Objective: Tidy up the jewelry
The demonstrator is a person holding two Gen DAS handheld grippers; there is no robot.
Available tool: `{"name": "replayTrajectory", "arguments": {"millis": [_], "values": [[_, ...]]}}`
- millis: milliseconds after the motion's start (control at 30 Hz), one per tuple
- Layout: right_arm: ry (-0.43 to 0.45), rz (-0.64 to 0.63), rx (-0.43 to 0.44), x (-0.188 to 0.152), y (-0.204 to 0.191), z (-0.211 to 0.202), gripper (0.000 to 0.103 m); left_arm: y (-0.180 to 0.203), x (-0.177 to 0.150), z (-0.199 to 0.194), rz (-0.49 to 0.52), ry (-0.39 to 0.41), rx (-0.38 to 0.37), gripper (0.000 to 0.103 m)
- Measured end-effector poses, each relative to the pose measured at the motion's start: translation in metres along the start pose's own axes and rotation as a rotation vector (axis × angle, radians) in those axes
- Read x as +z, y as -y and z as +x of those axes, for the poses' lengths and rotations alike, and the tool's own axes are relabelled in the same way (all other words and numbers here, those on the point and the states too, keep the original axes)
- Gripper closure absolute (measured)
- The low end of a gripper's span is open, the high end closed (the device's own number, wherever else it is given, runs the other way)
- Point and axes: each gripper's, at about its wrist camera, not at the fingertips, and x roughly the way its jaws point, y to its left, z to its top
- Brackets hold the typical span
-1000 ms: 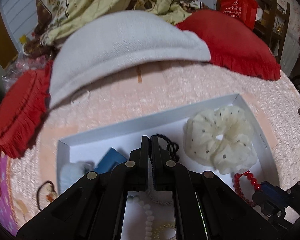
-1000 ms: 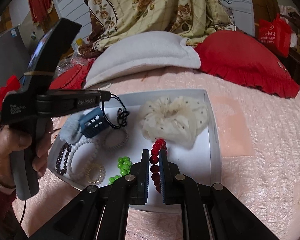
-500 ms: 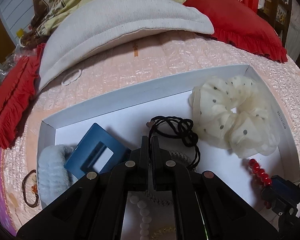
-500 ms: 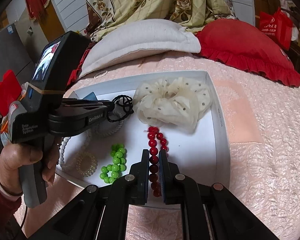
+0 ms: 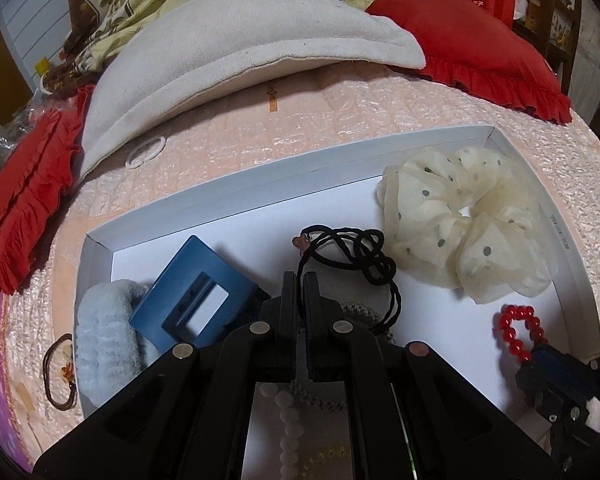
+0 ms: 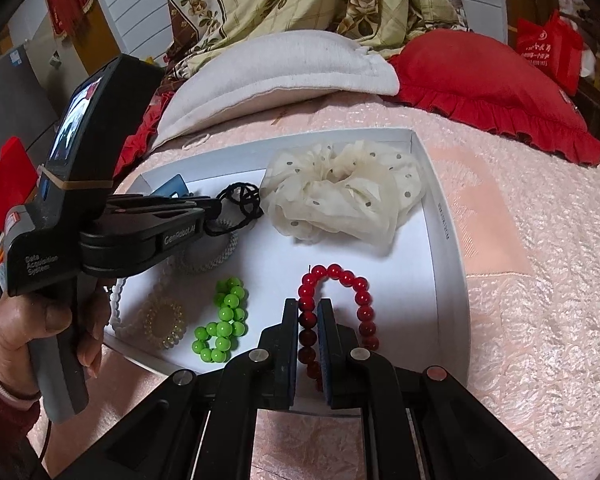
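Right wrist: right tool (image 6: 308,320) clamps red bracelet (image 6: 342,276); left tool (image 5: 300,280) seemingly pinches black cord (image 5: 352,256).

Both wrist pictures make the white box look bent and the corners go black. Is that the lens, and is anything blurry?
Lens, yes: in the left wrist view the white box bows upward, a fisheye effect, with dark corners; in the right wrist view its wall curves likewise. Both are sharp mid-frame, lit softly and evenly, with faint shadows under the cream scrunchie.
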Motion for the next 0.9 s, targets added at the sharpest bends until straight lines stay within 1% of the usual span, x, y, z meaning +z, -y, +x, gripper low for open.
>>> {"name": "replayTrajectory", "arguments": {"millis": [100, 133, 167, 200, 233, 267, 300, 333, 367, 500, 533, 633, 667, 800, 900], "values": [[-0.009, 0.009, 0.014, -0.001, 0.000, 0.000, 0.093, -0.001, -0.003, -0.010, 0.017, 0.021, -0.002, 0.100], [-0.009, 0.014, 0.013, 0.000, 0.001, -0.001, 0.083, -0.001, -0.004, -0.014, 0.024, 0.031, -0.005, 0.100], [-0.002, 0.019, 0.015, -0.001, 0.001, -0.003, 0.076, -0.002, -0.005, -0.020, 0.032, 0.047, -0.005, 0.099], [0.005, 0.022, 0.017, -0.001, 0.001, -0.004, 0.067, -0.003, -0.006, -0.025, 0.034, 0.059, -0.006, 0.098], [0.017, 0.026, 0.021, -0.001, 0.001, -0.008, 0.067, -0.004, -0.008, -0.030, 0.035, 0.072, -0.008, 0.093], [0.020, 0.027, 0.023, 0.000, 0.000, -0.010, 0.067, -0.005, -0.008, -0.035, 0.031, 0.084, -0.007, 0.083], [0.020, 0.028, 0.023, 0.000, -0.001, -0.012, 0.067, -0.007, -0.009, -0.041, 0.020, 0.100, -0.006, 0.077], [0.021, 0.028, 0.022, 0.000, -0.002, -0.015, 0.067, -0.009, -0.010, -0.047, 0.010, 0.113, -0.007, 0.063], [0.022, 0.027, 0.021, 0.000, -0.004, -0.018, 0.067, -0.013, -0.012, -0.054, -0.010, 0.133, -0.011, 0.054], [0.022, 0.020, 0.010, -0.003, -0.011, -0.030, 0.067, -0.023, -0.021, -0.076, -0.056, 0.152, -0.028, 0.054], [0.021, 0.020, -0.005, -0.005, -0.012, -0.035, 0.067, -0.024, -0.024, -0.083, -0.064, 0.162, -0.026, 0.054], [0.025, 0.019, -0.048, -0.014, -0.017, -0.048, 0.067, -0.030, -0.039, -0.109, -0.076, 0.212, 0.007, 0.054], [0.028, 0.018, -0.056, -0.016, -0.019, -0.052, 0.066, -0.032, -0.047, -0.121, -0.081, 0.235, 0.032, 0.054], [0.048, -0.001, -0.091, -0.031, -0.029, -0.072, 0.067, -0.038, -0.077, -0.156, -0.101, 0.297, 0.081, 0.053], [0.067, -0.017, -0.109, -0.043, -0.038, -0.089, 0.067, -0.041, -0.101, -0.177, -0.124, 0.333, 0.101, 0.049]]}}
